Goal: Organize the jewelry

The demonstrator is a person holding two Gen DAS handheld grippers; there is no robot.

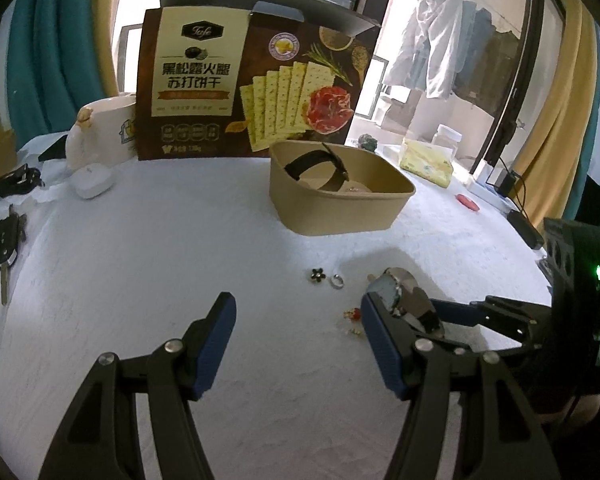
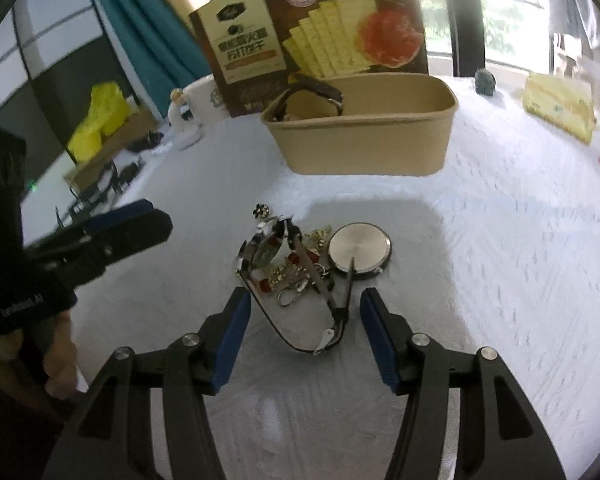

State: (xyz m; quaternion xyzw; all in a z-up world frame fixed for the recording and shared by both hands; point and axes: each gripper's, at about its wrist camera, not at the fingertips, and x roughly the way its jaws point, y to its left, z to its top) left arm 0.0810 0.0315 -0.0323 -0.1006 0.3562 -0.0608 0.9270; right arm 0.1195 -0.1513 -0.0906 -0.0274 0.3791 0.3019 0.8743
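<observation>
A tan paper tub [image 1: 342, 216] [image 2: 360, 148] stands on the white cloth and holds a black watch strap [image 1: 320, 164]. In front of it lies a heap of jewelry: a watch with a silver back [image 2: 359, 249], a band-type watch [image 2: 266, 250], red and gold earrings [image 2: 296, 270], a black flower piece [image 1: 317, 276] and a silver ring [image 1: 337, 281]. My right gripper [image 2: 304, 338] is open, its fingers on either side of a thin strap [image 2: 332, 312] at the heap's near edge. My left gripper [image 1: 296, 344] is open and empty, left of the heap.
A tall cracker box [image 1: 252, 80] stands behind the tub. A white mug [image 1: 112, 128], a small white case [image 1: 92, 180] and car keys [image 1: 4, 248] lie at the left. A yellow packet [image 1: 426, 162] and a red item [image 1: 468, 202] lie at the right.
</observation>
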